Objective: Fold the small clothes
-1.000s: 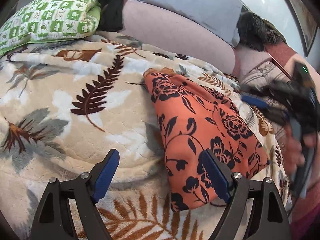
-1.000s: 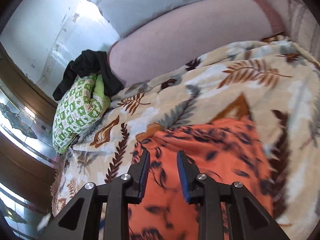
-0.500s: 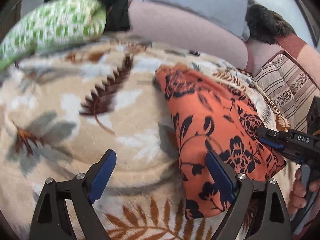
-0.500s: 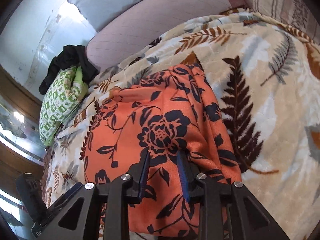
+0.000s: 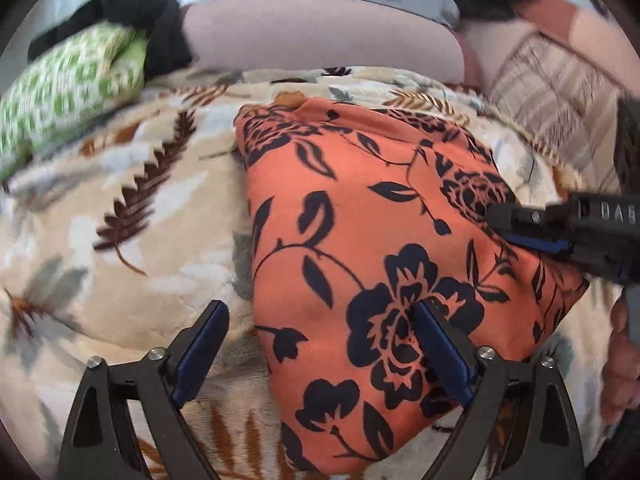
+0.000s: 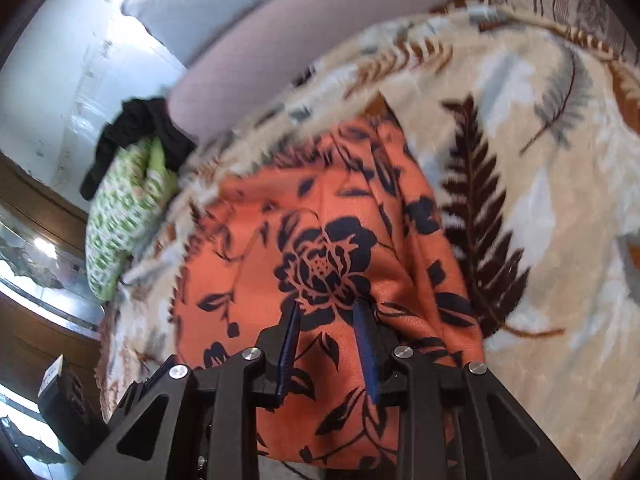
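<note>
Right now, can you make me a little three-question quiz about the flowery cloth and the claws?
1. True or false: the left claw is wide open.
2. The orange cloth with black flowers lies on: A) a leaf-patterned cream blanket B) a wooden floor.
3. What black thing sits on the green-and-white patterned pillow?

Key: 1 true. 2 A. 3 A crumpled black garment.

I see orange garment with black floral print, already folded into compact, roughly rectangular bundle. Lies flat on leaf-patterned blanket, long axis running away toward blanket's far edge. Near end wider and slightly puffed, far end narrower with creased corner. Fabric looks smooth, few wrinkles.
</note>
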Available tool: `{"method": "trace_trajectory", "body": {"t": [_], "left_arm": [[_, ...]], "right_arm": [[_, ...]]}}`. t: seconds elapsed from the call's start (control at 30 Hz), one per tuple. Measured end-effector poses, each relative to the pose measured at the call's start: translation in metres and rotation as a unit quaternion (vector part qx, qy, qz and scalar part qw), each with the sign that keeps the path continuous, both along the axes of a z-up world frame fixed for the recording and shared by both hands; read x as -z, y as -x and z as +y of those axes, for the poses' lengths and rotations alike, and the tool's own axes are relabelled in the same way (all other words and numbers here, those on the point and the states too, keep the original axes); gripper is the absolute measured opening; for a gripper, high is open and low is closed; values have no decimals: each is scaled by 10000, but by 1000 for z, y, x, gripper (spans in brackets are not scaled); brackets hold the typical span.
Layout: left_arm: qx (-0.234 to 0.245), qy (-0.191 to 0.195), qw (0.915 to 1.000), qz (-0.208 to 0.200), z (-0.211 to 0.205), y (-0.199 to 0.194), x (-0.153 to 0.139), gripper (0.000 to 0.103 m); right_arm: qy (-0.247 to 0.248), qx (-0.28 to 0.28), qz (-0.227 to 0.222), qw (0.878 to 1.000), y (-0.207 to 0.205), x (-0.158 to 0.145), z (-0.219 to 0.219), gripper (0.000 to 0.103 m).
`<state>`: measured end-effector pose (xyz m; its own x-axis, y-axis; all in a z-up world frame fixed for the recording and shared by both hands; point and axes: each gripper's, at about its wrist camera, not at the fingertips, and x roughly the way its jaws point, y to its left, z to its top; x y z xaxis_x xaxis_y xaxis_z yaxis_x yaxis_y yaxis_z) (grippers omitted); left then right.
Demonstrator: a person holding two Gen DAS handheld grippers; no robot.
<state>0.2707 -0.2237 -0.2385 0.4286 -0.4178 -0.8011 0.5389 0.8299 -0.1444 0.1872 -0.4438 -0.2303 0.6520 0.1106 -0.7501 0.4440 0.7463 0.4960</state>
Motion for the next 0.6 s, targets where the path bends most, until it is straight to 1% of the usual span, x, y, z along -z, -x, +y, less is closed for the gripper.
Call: {"method": "trace_trajectory", "body": {"t": [0.03,0.07,0.1,0.2,0.23,0.3,0.37,0.43,0.5,0.57,0.6], "left_arm": [[-94,124,9996,234,5,-6,2,100],[-140,244,9989,376,8,-9,3,100],[-197,319,9986,385,12,-10,2,99],[-246,228,9994,23,12,-3,-9,99],[-283,182,9992,-213,11,1,-16,99],[-345,237,9976,-554,15,6,-31,99],[-523,290,9960,-670,22,0,-40,99],[-724,197,9955,-584,29,-10,-39,99],[-848,-148,9959,-291,32,-23,-25,99],[-812,28,9966,-100,34,-27,-15,100],[-811,51,9967,-52,33,-28,-13,100]], "right_arm": [[54,-72,41,10000,-2,-3,1,31],[73,-126,40,9999,-3,-4,2,31],[46,-130,-9,9999,-1,-5,1,31],[-56,-80,-244,9997,5,-10,-2,31],[65,-66,-369,9993,7,-16,-2,31],[475,-46,-550,9973,12,-29,3,31],[717,-35,-680,9951,15,-39,8,31],[688,-17,-734,9949,17,-42,8,31],[624,2,-586,9963,14,-36,5,31],[577,74,-104,9983,6,-17,1,31],[593,91,102,9981,3,-8,-1,32]]}}
